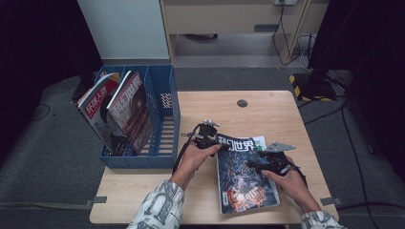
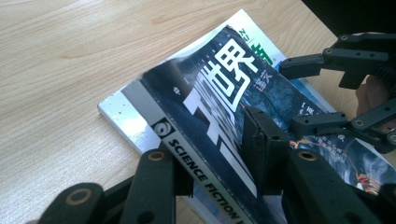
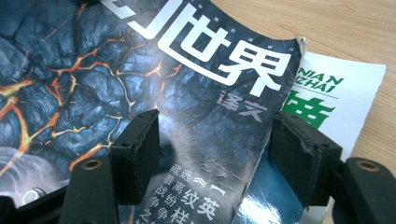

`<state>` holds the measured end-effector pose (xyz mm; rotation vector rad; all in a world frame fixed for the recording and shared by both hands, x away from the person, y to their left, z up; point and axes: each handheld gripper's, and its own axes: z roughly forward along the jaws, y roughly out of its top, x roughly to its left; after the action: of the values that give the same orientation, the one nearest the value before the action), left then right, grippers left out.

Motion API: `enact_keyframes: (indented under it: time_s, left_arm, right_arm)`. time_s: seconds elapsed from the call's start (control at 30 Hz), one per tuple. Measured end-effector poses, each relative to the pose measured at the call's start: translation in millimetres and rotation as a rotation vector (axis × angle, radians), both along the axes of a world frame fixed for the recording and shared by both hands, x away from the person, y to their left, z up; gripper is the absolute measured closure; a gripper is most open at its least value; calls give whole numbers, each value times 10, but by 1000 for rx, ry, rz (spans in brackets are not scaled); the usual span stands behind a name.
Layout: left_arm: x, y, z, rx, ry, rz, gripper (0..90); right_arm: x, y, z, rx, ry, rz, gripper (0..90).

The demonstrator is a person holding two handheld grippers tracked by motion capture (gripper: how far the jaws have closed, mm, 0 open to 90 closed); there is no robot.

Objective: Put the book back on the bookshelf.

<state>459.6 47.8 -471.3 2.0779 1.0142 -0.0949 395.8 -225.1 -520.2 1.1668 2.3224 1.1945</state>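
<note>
High view: the magazine (image 1: pixel 246 174) lies flat on the wooden bench (image 1: pixel 267 112), lower middle of the frame, on top of another one with a white and green cover (image 1: pixel 260 141). The left gripper (image 1: pixel 206 136) sits at its top-left corner and the right gripper (image 1: pixel 272 160) rests on its right edge. A blue file rack (image 1: pixel 165 109) with two more magazines stands in the left of the frame.

Left gripper view: the fingers (image 2: pixel 261 149) straddle the spine corner, which looks lifted off the bench. I'd say they're clamped on it, one below and one on the cover.

Right gripper view: the fingers (image 3: pixel 137 154) stand apart over the cover's right edge, not pinching, one resting on the creased paper.

Handling guess: it's light, floppy and glossy, so it'll sag and slide. The cover already looks crinkled, so grab near the spine where it's stiffest and support the far edge.
</note>
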Motion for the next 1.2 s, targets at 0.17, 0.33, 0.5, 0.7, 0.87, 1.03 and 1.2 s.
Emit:
enact_keyframes:
  time_s: [0.17, 0.33, 0.5, 0.7, 0.87, 1.03, 1.2]
  left_arm:
    - [1, 15, 14, -6, 1, -6, 668]
    - [21, 27, 31, -14, 6, -2, 676]
    - [68, -34, 93, -19, 15, 0, 586]
    - [142, -136, 124, -4, 24, -1, 507]
    - [179, -183, 90, -18, 42, 9, 513]
    - [201, -226, 42, -25, 58, 5, 518]
    - [204, -293, -2, -10, 65, -12, 547]
  right_arm:
    - [-4, -14, -3, 8, 16, -19, 292]
    - [-16, 8, -11, 22, 30, -6, 296]
    - [-16, 23, -12, 15, 19, -9, 298]
    - [-18, 23, -10, 11, 20, -6, 298]
    - [-23, 27, -11, 7, 8, -3, 301]
    - [-26, 29, -7, 3, 9, -2, 302]
    - [-26, 28, -7, 0, 2, 2, 302]
